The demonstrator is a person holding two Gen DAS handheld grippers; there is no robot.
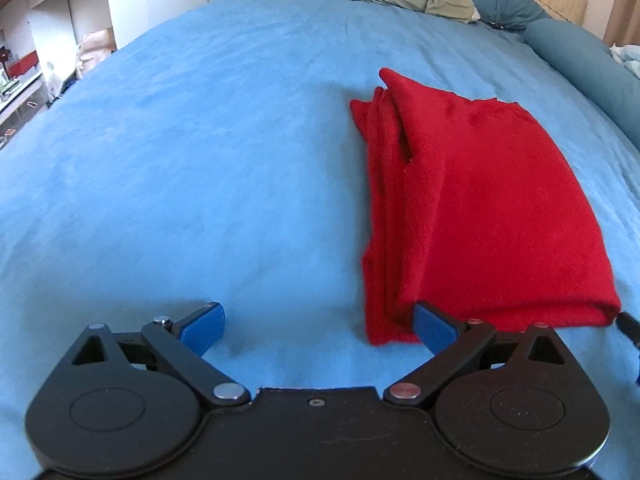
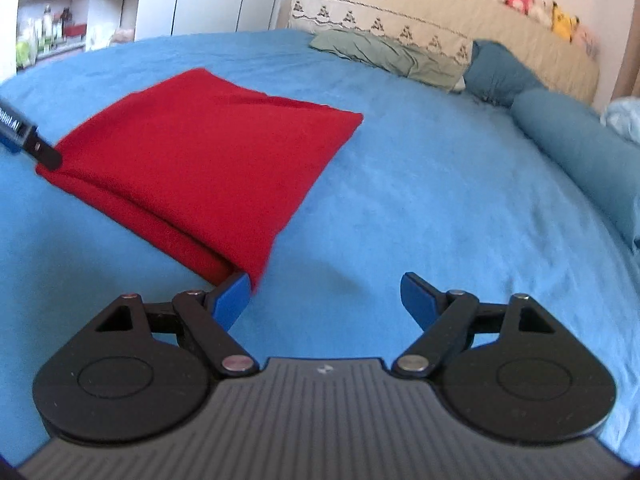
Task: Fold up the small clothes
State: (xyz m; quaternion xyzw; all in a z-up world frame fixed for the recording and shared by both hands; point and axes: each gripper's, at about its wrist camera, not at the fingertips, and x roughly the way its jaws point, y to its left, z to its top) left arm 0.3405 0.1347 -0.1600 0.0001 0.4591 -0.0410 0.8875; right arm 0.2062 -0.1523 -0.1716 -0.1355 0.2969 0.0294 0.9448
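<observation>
One red garment [image 1: 480, 208] lies folded on the blue bedspread [image 1: 180, 160], a thick flat bundle with a rounded fold along its near edge. From the left wrist camera its left side shows as several stacked, slightly uneven layers, with one corner sticking up at the far end; the right wrist camera shows none of that, only the smooth top face and the rolled near fold tapering to a corner. The left gripper [image 1: 320, 324] has its jaws spread wide and holds nothing, its right blue pad [image 1: 434, 326] at the garment's near edge, the left pad over bare bedspread. The right gripper [image 2: 326, 300] is likewise spread wide and empty, its left pad [image 2: 234, 294] right at the garment's near corner. In the right wrist view a dark part of the other gripper reaches in at the garment's left edge. Beyond the garment, a green pillow [image 2: 384, 54], a teal pillow [image 2: 500, 72] and a teal bolster [image 2: 580, 148] lie by the beige headboard [image 2: 440, 16]; only the right view shows plush toys [image 2: 528, 2] along its top.
</observation>
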